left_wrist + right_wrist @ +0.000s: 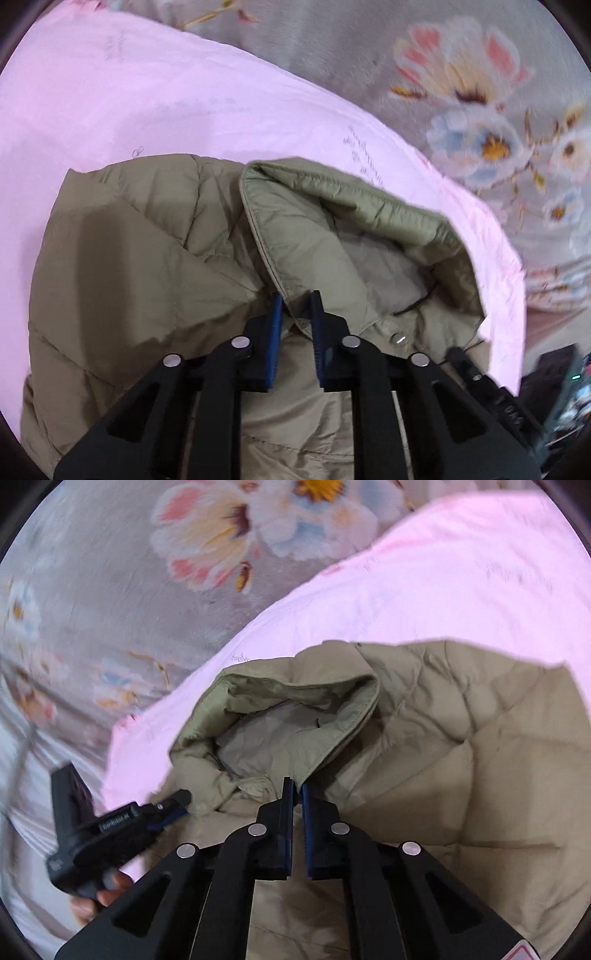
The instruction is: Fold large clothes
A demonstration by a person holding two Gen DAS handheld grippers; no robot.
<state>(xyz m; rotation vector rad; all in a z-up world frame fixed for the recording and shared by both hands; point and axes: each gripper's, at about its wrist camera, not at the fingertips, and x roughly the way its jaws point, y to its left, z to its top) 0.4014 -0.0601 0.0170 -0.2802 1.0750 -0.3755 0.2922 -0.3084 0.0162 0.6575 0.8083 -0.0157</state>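
Khaki puffer jacket (129, 258) lies on the pink sheet (147, 92), collar end toward both grippers. Left gripper (297, 306) clamps the collar edge; right gripper (297, 794) pinches fabric just beside the collar, so the fold likely runs away from both hands.

Khaki quilted jacket (461, 760), collar (295, 705) open, lay on a pink sheet (406, 602) over a floral bedcover (110, 602). Right gripper (297, 794) was pinched on the collar edge. Left gripper (181, 803), in a hand (96, 897), touched the jacket's left edge.
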